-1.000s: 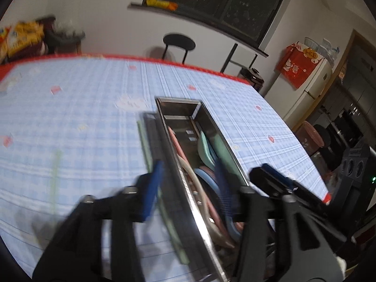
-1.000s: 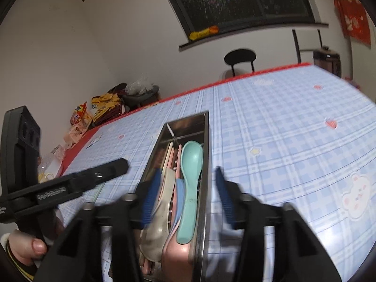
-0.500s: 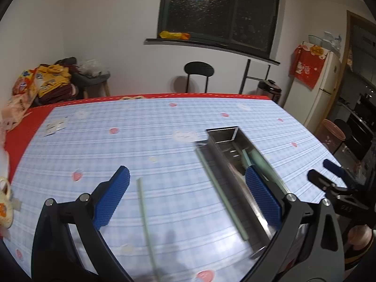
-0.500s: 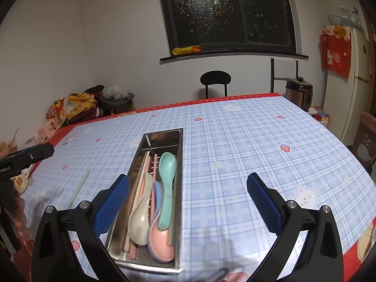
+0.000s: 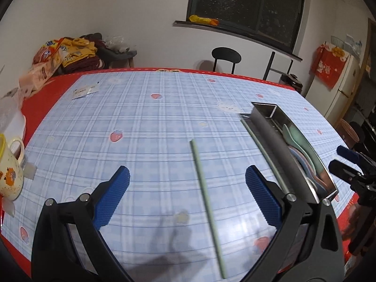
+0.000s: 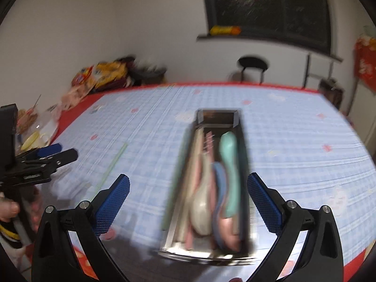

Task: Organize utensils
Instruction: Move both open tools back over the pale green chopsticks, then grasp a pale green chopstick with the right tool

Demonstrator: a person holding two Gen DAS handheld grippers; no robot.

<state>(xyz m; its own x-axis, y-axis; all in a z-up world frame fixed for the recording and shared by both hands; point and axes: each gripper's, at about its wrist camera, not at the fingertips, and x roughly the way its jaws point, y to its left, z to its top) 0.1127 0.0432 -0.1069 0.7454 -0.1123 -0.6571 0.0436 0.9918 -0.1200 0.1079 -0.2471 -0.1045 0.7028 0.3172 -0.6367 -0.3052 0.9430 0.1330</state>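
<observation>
A steel utensil tray point(image 6: 216, 117) lies lengthwise on the checked tablecloth, holding a mint spoon point(image 6: 229, 162) and white, blue and pink ones. My right gripper point(image 6: 188, 204) is open above its near end, with nothing between the pads. My left gripper point(image 5: 188, 197) is also open, left of the tray point(image 5: 277, 141). It hovers over a loose green chopstick point(image 5: 206, 192) on the cloth and does not touch it. A second green chopstick point(image 5: 263, 152) lies along the tray's left wall. The right wrist view is motion-blurred.
A speckled mug point(image 5: 9, 171) and a white container stand at the table's left edge. Snack bags point(image 5: 68, 51) are piled on a stool beyond. A black chair point(image 5: 225, 56) stands at the far side. The table's red edge runs close on the right.
Both grippers went from half closed around the tray's walls to wide open. The left one swung left off the tray to over the loose chopstick. The right one drew back and rolled.
</observation>
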